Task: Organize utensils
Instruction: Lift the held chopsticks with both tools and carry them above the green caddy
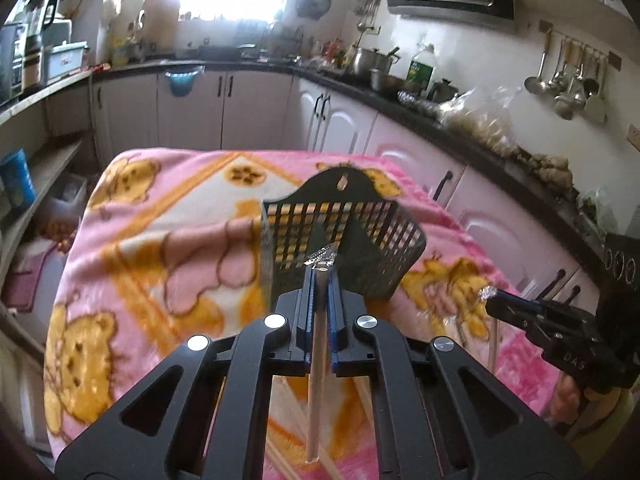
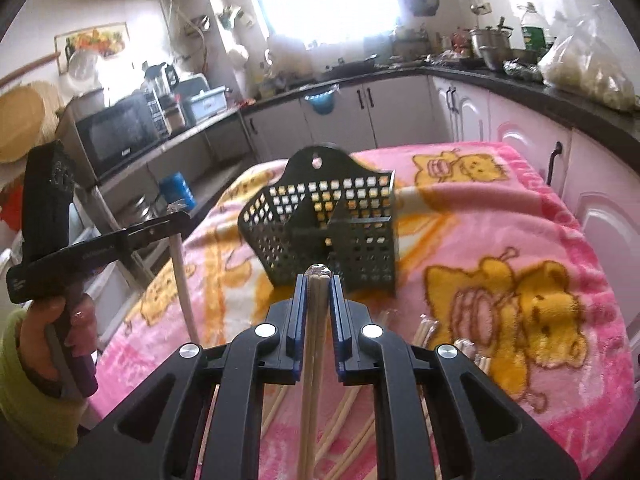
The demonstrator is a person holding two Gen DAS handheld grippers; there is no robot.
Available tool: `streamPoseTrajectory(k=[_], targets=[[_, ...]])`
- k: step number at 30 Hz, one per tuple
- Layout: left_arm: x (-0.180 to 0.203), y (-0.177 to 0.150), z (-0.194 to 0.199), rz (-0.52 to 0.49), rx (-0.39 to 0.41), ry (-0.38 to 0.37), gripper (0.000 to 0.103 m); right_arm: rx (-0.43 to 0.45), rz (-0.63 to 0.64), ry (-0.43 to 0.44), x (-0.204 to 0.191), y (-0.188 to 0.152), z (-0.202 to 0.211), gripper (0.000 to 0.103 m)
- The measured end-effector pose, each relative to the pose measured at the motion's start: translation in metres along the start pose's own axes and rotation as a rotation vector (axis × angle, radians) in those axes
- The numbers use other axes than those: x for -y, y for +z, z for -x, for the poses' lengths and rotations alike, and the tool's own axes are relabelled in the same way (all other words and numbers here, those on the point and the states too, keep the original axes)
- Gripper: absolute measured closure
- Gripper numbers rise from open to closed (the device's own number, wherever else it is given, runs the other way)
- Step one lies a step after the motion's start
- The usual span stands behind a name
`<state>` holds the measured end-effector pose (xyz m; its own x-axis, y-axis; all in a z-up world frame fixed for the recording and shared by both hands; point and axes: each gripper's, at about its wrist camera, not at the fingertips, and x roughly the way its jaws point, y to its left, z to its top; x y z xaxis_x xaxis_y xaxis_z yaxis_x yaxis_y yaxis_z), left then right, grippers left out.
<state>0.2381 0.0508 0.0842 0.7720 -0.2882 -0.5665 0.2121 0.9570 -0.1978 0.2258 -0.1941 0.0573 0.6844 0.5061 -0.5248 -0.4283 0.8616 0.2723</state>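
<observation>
A black perforated utensil holder (image 1: 340, 236) stands on the pink bear-print blanket (image 1: 160, 240); it also shows in the right wrist view (image 2: 324, 224). My left gripper (image 1: 320, 276) is shut on a wrapped pair of wooden chopsticks (image 1: 316, 380), held just in front of the holder. My right gripper (image 2: 318, 284) is shut on another pair of chopsticks (image 2: 310, 380), also close before the holder. The right gripper shows in the left wrist view (image 1: 494, 298), and the left gripper in the right wrist view (image 2: 176, 216). Several loose chopsticks (image 2: 352, 420) lie on the blanket below.
Kitchen counters with white cabinets (image 1: 256, 108) run behind and to the right of the blanket-covered table. A microwave (image 2: 120, 132) and shelves stand at the left. Ladles hang on the right wall (image 1: 568, 80). Pots and bags crowd the counter (image 1: 472, 116).
</observation>
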Motion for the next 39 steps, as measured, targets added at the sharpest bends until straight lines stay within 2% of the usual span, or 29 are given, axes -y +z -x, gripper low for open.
streamPoseTrajectory(k=[9, 23, 27, 33, 39], targets=[[0.016, 0.026, -0.001, -0.011, 0.053, -0.041, 0.102, 0.081, -0.016, -0.009, 0.011, 0.025, 0.024, 0.092], [0.024, 0.087, -0.007, -0.007, 0.167, -0.049, 0.102, 0.195, -0.046, -0.039, 0.031, 0.092, 0.031, 0.092], [0.021, 0.103, -0.007, -0.011, 0.203, -0.028, 0.102, 0.243, -0.051, -0.052, 0.033, 0.111, 0.023, 0.092], [0.01, 0.121, -0.008, -0.023, 0.252, 0.011, 0.102, 0.293, -0.075, -0.111, 0.041, 0.138, -0.004, 0.092], [-0.004, 0.129, -0.015, -0.01, 0.287, 0.051, 0.102, 0.387, -0.104, -0.19, 0.049, 0.159, -0.031, 0.092]])
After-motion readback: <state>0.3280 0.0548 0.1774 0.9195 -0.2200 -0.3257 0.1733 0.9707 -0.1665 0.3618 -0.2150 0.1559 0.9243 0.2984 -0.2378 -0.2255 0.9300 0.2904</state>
